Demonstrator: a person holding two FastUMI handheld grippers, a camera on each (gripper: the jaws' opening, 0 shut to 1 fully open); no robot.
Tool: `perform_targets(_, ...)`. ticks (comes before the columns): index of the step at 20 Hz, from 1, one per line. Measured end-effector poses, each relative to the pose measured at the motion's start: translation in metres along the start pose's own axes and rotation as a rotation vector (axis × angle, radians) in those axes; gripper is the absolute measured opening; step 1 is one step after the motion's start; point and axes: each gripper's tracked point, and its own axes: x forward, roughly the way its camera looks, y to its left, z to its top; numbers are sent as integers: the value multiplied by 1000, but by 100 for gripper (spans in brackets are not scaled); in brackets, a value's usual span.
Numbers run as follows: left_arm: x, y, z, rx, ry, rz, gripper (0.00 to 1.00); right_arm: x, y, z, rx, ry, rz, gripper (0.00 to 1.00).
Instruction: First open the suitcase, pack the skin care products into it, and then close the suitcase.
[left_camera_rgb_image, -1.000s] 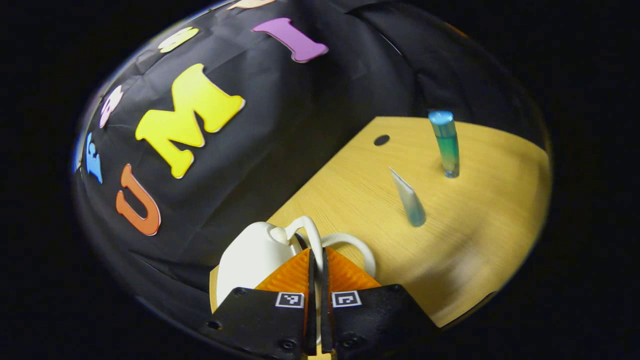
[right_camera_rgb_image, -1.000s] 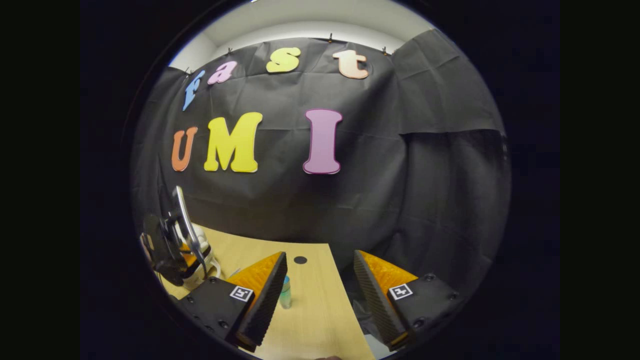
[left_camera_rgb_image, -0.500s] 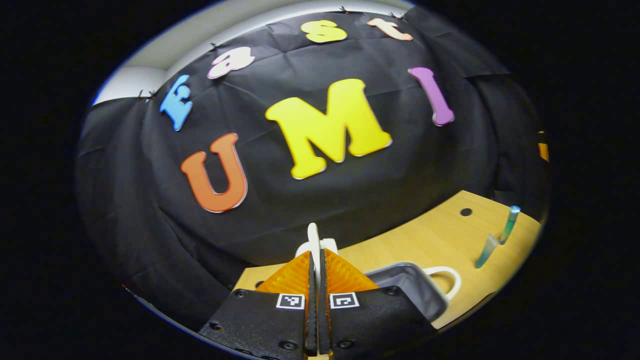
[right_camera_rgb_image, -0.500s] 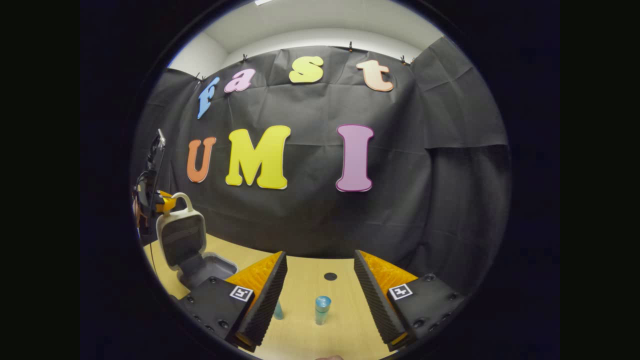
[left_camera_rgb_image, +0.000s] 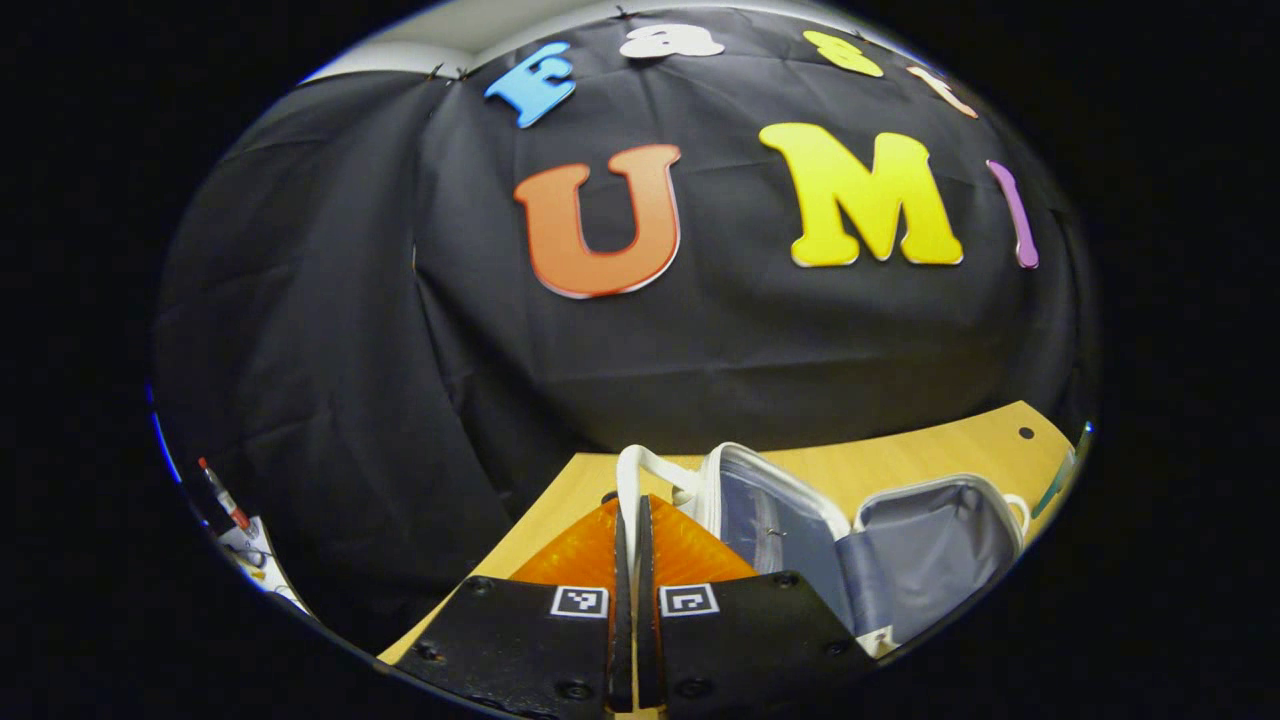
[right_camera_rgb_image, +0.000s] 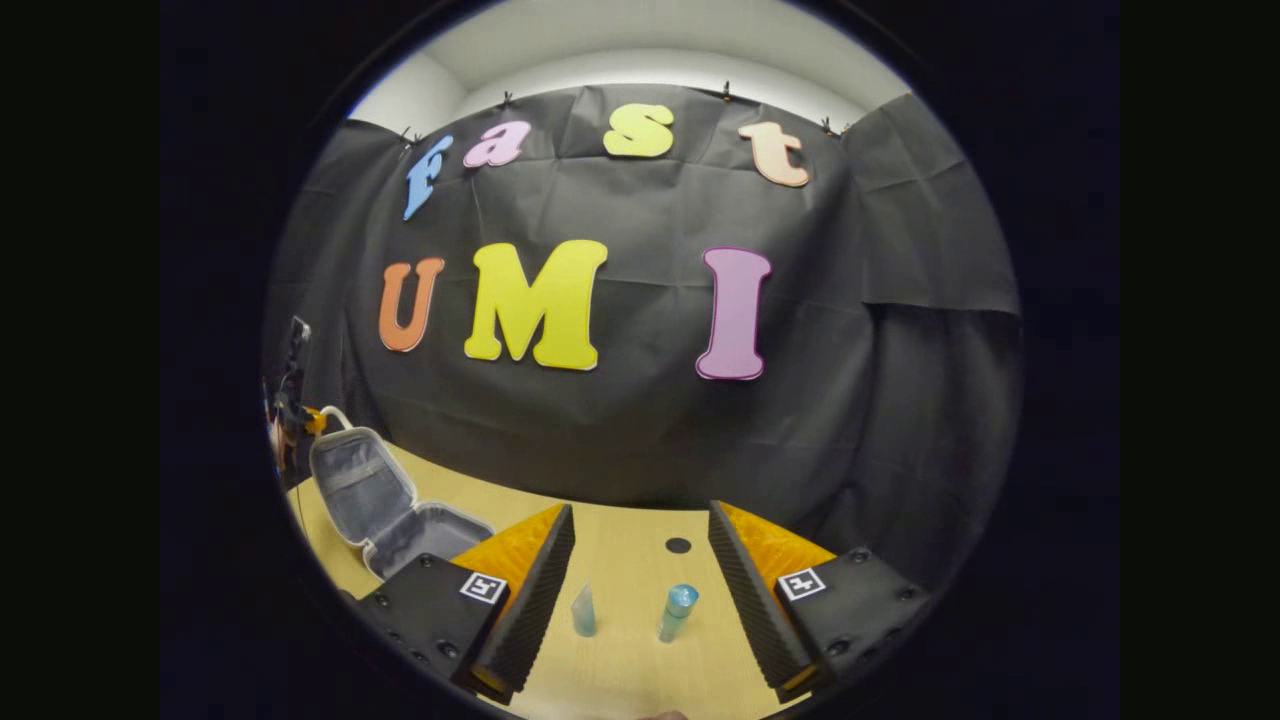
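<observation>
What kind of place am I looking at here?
Probably a staged recording booth, not a home: black cloth wall, one wooden table, and an open suitcase with two small bottles set out as props.

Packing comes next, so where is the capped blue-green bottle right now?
In the right gripper view the capped bottle stands on the wooden table, between the right gripper's open fingers, just right of the cone-shaped tube.

Cut off at the right rim of the left gripper view: a teal tube (left_camera_rgb_image: 1058, 482), mostly out of sight. Hidden behind the left gripper (left_camera_rgb_image: 630, 520): the near end of the suitcase (left_camera_rgb_image: 880, 550) lid. At the lower left edge, small cluttered items (left_camera_rgb_image: 235, 520), too small to identify.
</observation>
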Motion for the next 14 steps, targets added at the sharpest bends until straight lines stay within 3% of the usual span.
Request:
perform_targets(4,40,28,-70,-117,127,-20,7,-6,13,-3,-25,23,-15,80)
perform_targets(10,72,13,-131,-214,246,-49,11,-13,31,-7,-11,62,-9,80)
perform_targets(12,71,21,-135,-212,250,-25,18,-13,34,-6,-10,59,-5,80)
perform_targets(14,69,32,-134,-172,260,22,35,-11,35,-11,3,71,-3,79)
